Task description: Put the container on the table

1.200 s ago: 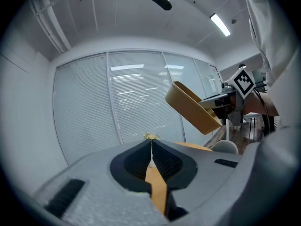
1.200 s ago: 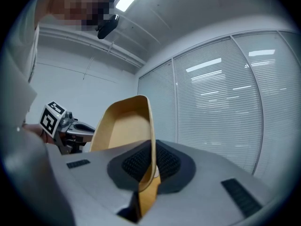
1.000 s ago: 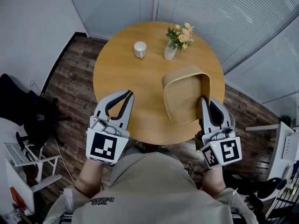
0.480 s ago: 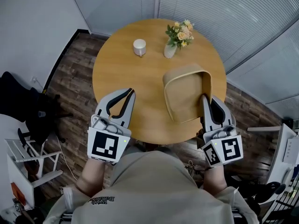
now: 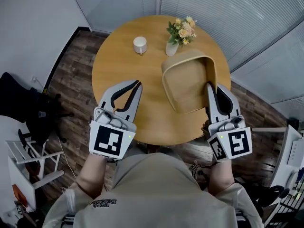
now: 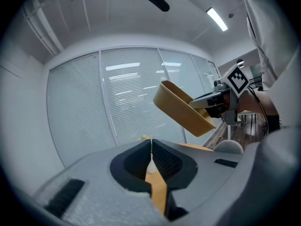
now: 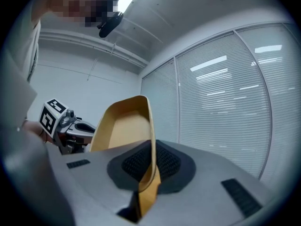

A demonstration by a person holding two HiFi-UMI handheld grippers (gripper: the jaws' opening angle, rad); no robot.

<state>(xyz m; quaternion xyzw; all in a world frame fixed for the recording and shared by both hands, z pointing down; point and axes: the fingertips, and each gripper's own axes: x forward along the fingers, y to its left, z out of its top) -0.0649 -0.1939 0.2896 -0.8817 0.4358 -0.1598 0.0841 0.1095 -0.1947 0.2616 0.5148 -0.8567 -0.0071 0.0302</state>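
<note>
Closest, the left gripper (image 5: pixel 135 85) is empty, with its jaws pressed together. The right gripper (image 5: pixel 210 87) pinches the thin side wall of the tan container (image 5: pixel 186 82) and holds it tipped up in the air over the round table (image 5: pixel 118 75). The container looks light and stiff, so its wall is a good spot to hold. Farther off stand a white cup (image 5: pixel 140 45) and some flowers (image 5: pixel 179 31).

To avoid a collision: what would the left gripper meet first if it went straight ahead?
Probably the small white vase with flowers on the round wooden table; depth is unclear, it might pass above.
</note>
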